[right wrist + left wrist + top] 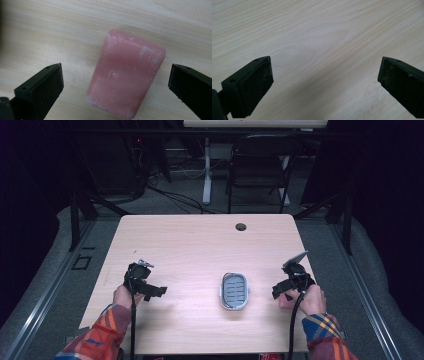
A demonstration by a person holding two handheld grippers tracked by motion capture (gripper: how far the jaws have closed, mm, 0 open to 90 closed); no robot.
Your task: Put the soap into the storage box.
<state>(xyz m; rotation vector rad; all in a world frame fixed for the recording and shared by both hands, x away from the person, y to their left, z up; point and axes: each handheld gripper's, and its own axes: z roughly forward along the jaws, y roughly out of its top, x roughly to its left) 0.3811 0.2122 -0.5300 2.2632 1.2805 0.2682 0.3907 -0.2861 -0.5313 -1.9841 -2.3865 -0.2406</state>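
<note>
At the bottom of the high view, two plaid-sleeved forearms reach onto a pale wooden table (200, 240), the left gripper (150, 290) at lower left and the right gripper (281, 290) at lower right, with a grey soap dish (234, 291) between them just right of centre. In the left gripper view the jaws stand wide apart over bare wood, holding nothing. In the right gripper view the jaws stand wide apart around a pink soap (127, 75) lying flat on the table, not touching it; beyond the table, a dark chair (260, 165) stands at upper centre.

Soap dish (234, 291) mid-table, pink soap (126, 75) lying between spread right jaws
</note>
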